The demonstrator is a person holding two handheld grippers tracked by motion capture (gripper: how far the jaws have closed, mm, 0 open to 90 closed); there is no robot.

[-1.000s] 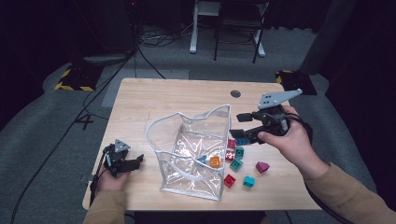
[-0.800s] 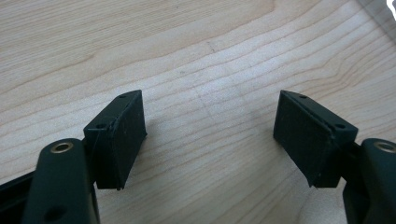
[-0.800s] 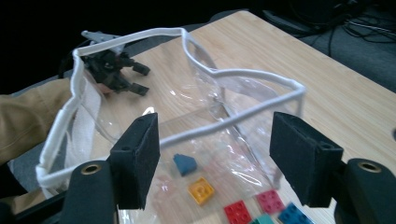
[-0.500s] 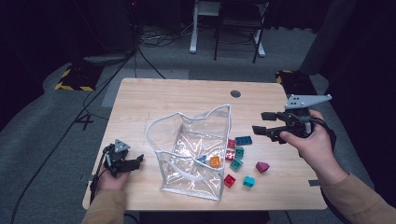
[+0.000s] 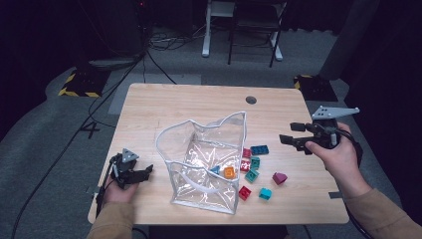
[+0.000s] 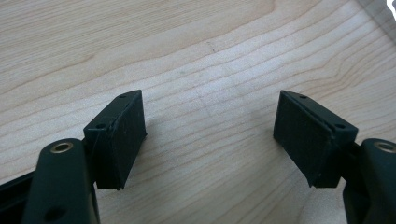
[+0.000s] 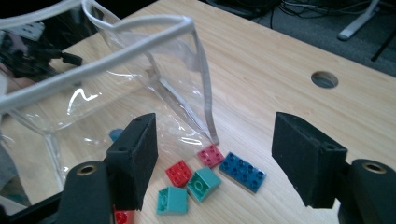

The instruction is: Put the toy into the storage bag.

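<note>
A clear plastic bag [image 5: 206,159] with a white rim stands open in the middle of the wooden table [image 5: 199,107]. An orange brick [image 5: 229,172] and a blue one [image 5: 215,170] lie inside it. Loose bricks lie to its right: a blue plate [image 5: 259,149], teal bricks [image 5: 255,162], a red brick [image 5: 244,192] and a magenta piece [image 5: 279,178]. My right gripper [image 5: 288,133] hovers right of them, open and empty, its jaws just widened. In the right gripper view the right gripper [image 7: 215,140] faces the blue plate [image 7: 243,171] and the bag [image 7: 93,79]. My left gripper [image 5: 144,172] rests open at the front left. In its own view the left gripper [image 6: 210,126] frames bare wood.
A round cable hole [image 5: 251,99] sits near the table's far edge. Beyond the table are cables, a yellow-black floor plate [image 5: 77,82] and a white desk frame [image 5: 239,30] on the grey floor.
My right gripper has moved rightwards and lower, away from the bag's rim towards the table's right edge. The left hand, the bag and the bricks have kept still.
</note>
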